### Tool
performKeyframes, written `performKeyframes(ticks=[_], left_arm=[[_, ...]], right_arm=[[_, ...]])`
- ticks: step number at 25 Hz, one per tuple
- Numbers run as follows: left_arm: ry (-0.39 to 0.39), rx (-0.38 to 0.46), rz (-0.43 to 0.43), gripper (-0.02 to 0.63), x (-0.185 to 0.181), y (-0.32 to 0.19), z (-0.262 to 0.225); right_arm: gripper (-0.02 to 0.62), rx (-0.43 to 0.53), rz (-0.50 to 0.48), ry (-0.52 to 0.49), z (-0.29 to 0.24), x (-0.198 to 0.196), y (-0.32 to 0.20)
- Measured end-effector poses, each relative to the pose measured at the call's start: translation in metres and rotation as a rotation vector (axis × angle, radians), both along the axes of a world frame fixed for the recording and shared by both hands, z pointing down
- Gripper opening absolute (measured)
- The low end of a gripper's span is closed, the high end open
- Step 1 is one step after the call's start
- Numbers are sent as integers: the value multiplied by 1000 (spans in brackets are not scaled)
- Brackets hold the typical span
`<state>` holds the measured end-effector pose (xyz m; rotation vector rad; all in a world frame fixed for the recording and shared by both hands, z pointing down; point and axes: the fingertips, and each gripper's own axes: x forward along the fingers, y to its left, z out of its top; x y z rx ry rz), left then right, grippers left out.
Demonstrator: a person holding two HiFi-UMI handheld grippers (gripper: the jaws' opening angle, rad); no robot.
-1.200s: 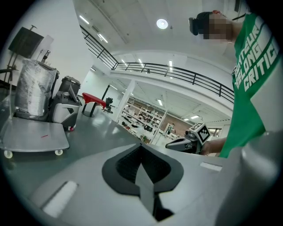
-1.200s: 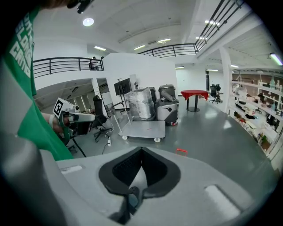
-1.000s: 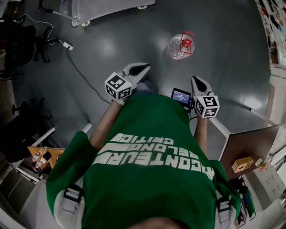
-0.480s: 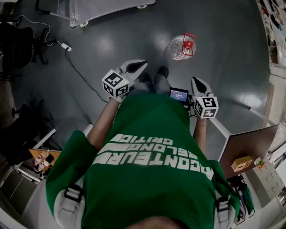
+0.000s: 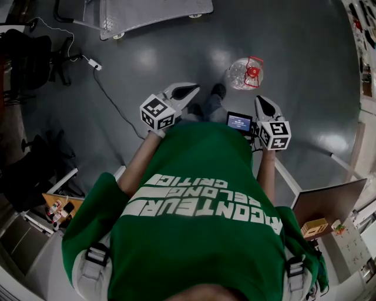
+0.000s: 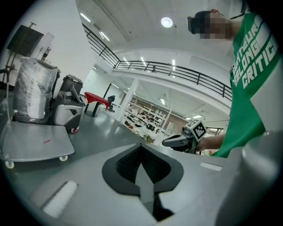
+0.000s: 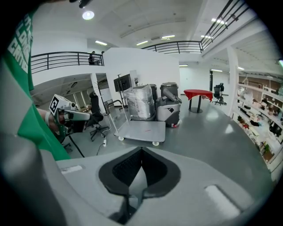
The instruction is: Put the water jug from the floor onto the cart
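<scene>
Your L tongs [image 5: 187, 90]: jaws together, nothing btwn them. Your R tongs [image 5: 262, 106]: same, closed up and empty. Both are held out in front of your chest, above the floor [image 5: 305, 53], touching nothing.

The jug [image 5: 244, 73] sits on the bare floor just ahead of the R tongs, a bit to your L of where they point, w/ your shoe [image 5: 218, 90] near it. So your R hand is clearly the nearer one; the L tongs are further off, across your feet. The red handle [image 5: 254, 69] shows on the jug's R side. From this steep angle I can't tell for sure if the long axis is upright or tipped, prob. upright. Neither tongs view shows the jug.

The cart [image 5: 153, 10] stands well apart from it, far across the floor ahead of the L tongs.

Next, prob.: open the R jaws and drop toward that handle.
</scene>
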<state>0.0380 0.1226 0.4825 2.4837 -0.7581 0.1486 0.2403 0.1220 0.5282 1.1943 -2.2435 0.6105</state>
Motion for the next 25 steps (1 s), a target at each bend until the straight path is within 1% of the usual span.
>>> performKeyframes(ticks=[5,10,18,20,22,25], left_arm=[[-14,13,30,8,10,-34,-5],[-17,-6,35,9,19,-57,0],[-36,-31,71,9,45,-79,5],[-39,-36,86,9,56,-91,5],[-45,-46,109,9,71,-112,6],[-81,-54,184,9,99,-144,10]], right_arm=[[-7,0,7,1,-1,9,-33],[-6,-18,34,6,8,27,-51],[-8,-31,85,34,18,75,-79],[-6,-41,91,43,25,89,-91],[-6,-56,90,49,30,104,-113],[-6,-76,80,46,36,122,-146]])
